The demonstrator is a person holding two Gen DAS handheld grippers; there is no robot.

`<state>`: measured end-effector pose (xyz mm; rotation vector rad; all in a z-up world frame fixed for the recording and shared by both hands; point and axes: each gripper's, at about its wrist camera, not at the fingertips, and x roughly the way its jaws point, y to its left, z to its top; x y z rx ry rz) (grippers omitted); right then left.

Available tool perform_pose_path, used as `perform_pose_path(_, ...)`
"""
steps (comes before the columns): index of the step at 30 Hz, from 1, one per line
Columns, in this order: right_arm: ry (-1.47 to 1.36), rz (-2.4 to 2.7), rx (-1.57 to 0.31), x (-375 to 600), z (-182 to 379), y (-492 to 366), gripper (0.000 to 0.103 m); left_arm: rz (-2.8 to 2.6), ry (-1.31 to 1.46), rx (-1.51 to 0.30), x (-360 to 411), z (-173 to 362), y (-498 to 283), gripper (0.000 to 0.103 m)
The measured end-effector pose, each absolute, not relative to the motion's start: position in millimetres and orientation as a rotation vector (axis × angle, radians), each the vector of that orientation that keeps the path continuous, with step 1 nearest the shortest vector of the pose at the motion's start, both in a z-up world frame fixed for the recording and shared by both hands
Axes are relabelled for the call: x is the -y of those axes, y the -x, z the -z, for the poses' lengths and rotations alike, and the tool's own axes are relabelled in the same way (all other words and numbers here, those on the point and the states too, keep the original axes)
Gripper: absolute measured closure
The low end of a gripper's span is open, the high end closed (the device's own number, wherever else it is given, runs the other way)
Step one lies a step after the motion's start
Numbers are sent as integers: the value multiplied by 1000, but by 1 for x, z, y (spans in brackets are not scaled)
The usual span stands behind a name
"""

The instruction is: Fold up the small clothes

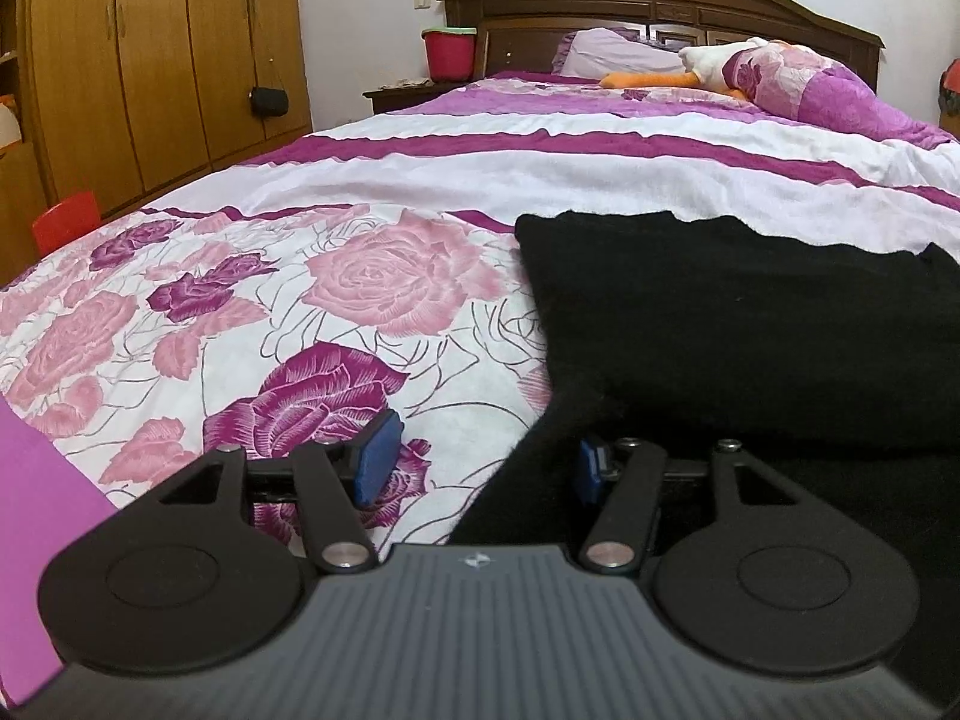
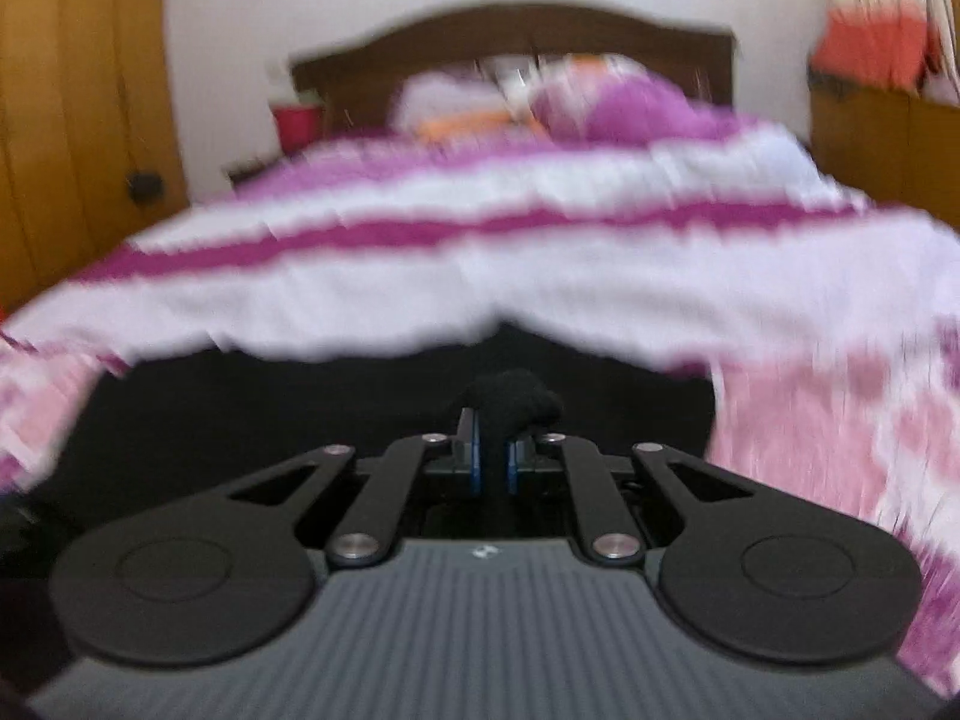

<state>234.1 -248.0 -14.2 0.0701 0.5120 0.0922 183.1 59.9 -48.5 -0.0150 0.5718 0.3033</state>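
Observation:
A black garment (image 1: 738, 330) lies spread on the floral bedspread (image 1: 240, 312). In the left wrist view my left gripper (image 1: 480, 456) is open, its blue pads (image 1: 375, 456) wide apart, and a black corner of the garment runs between them without being pinched. In the right wrist view, which is motion-blurred, my right gripper (image 2: 492, 450) is shut on a bunched fold of the black garment (image 2: 510, 402), which stretches dark across the bed below and behind it.
The bed has a pink, purple and white striped cover (image 1: 540, 138), pillows and a plush toy (image 1: 720, 69) by the dark wooden headboard (image 1: 660, 6). A wooden wardrobe (image 1: 150, 60) stands left, with a red bucket (image 1: 447, 51) on the nightstand.

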Motion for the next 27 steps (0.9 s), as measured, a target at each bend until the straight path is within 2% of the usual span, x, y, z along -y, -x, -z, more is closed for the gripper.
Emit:
perform_pose_path(5,-92,-82,-544,251,44,-240,91,-299,3,-565,-59,49,-183,38)
perform_pose_path(10,-102,-92,-546,253,37,-236,87,-268,22,-591,-61,34,-171,37)
perform_pose_path(17,-186,-106,-489,278,11,-184,87,-211,-3,-608,-58,22,-135,36)
perform_pose_path(24,-218,-135,-524,290,10,-135,87,-160,-3,-658,-56,13,-109,36)
perform_pose_path(25,-221,-142,-529,291,10,-129,84,-156,-5,-664,-55,10,-106,35)
perform_pose_path(26,-224,-147,-532,290,10,-123,72,-152,-7,-667,-53,8,-103,35)
perform_pose_path(27,-226,-150,-531,290,10,-118,66,-148,-10,-670,-52,6,-99,35)
